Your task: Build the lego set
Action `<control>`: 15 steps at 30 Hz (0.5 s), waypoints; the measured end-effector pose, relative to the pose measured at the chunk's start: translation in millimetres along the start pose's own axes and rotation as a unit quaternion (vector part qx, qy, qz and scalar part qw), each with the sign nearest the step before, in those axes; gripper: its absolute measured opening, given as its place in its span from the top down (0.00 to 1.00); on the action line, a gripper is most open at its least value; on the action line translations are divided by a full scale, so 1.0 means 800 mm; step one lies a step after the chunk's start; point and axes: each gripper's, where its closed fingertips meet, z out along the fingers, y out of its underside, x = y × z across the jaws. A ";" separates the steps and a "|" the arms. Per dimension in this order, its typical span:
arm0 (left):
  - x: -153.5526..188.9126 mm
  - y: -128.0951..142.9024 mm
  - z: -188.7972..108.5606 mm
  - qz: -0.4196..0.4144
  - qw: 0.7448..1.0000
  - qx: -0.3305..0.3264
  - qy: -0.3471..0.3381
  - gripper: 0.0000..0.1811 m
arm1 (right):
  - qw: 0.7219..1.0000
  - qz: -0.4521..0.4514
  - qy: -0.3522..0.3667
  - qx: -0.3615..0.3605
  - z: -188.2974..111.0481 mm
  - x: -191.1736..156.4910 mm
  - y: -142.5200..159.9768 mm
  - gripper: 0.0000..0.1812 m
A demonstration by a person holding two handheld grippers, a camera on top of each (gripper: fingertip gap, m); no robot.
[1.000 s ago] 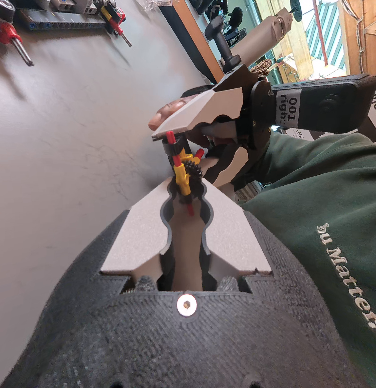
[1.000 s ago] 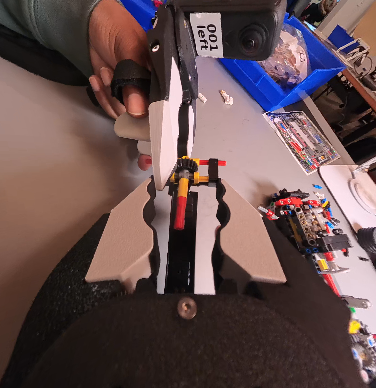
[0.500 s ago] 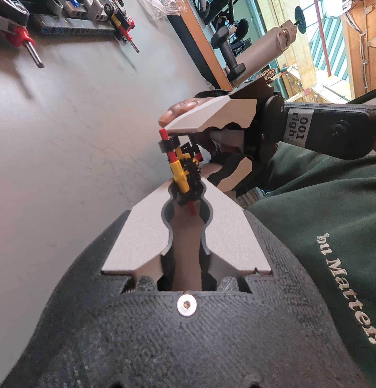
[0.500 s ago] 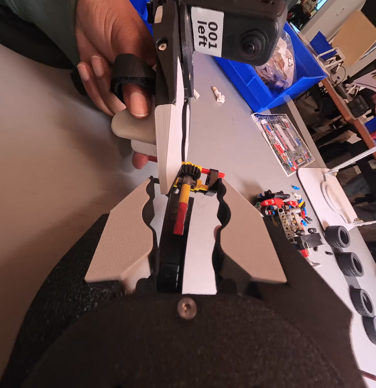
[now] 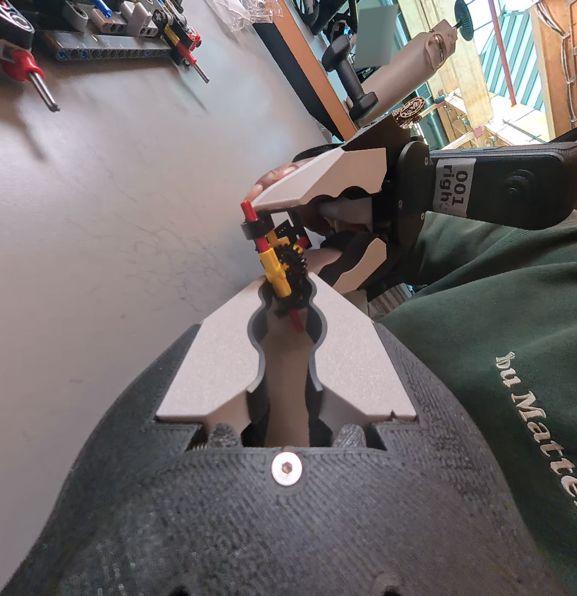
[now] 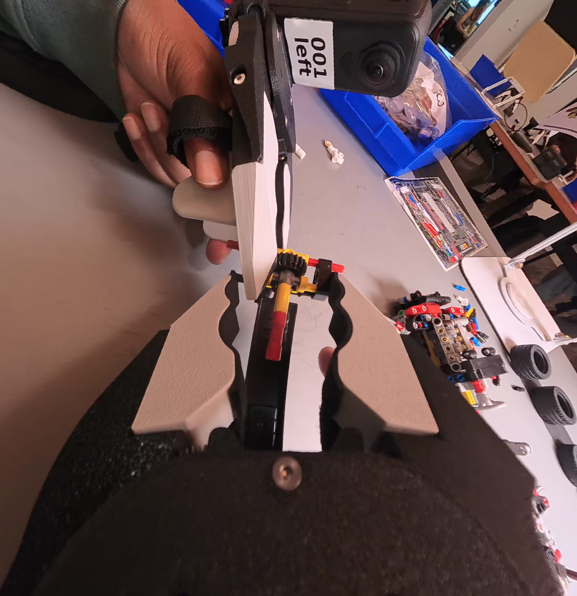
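Your left gripper [image 5: 285,287] is clamped on a small yellow, red and black lego assembly [image 5: 279,267], held above the grey table [image 5: 119,209]. Your right gripper [image 6: 282,280] stands parted around the assembly's black beam [image 6: 268,367], one finger touching it.

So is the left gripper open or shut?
Shut. In the left wrist view the left gripper has its fingers pinched on the small gear assembly, held off the table.
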 end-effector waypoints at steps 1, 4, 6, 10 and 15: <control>0.000 0.000 0.000 0.001 1.000 0.001 0.000 0.91 | 1.000 0.000 0.001 0.002 0.000 0.000 -0.001 0.70; 0.002 0.000 0.000 0.004 1.000 0.001 0.001 0.91 | 1.000 -0.003 0.003 0.003 -0.001 -0.001 -0.002 0.71; 0.002 0.000 0.000 0.009 1.000 0.000 0.000 0.91 | 1.000 -0.012 0.006 0.003 -0.002 -0.001 -0.002 0.72; 0.003 0.000 0.001 0.021 1.000 0.001 -0.004 0.91 | 0.999 -0.035 0.012 0.005 -0.003 -0.002 -0.003 0.72; 0.002 -0.017 -0.006 0.052 0.998 0.034 -0.024 0.91 | 0.998 -0.056 0.042 0.012 -0.006 0.015 -0.010 0.71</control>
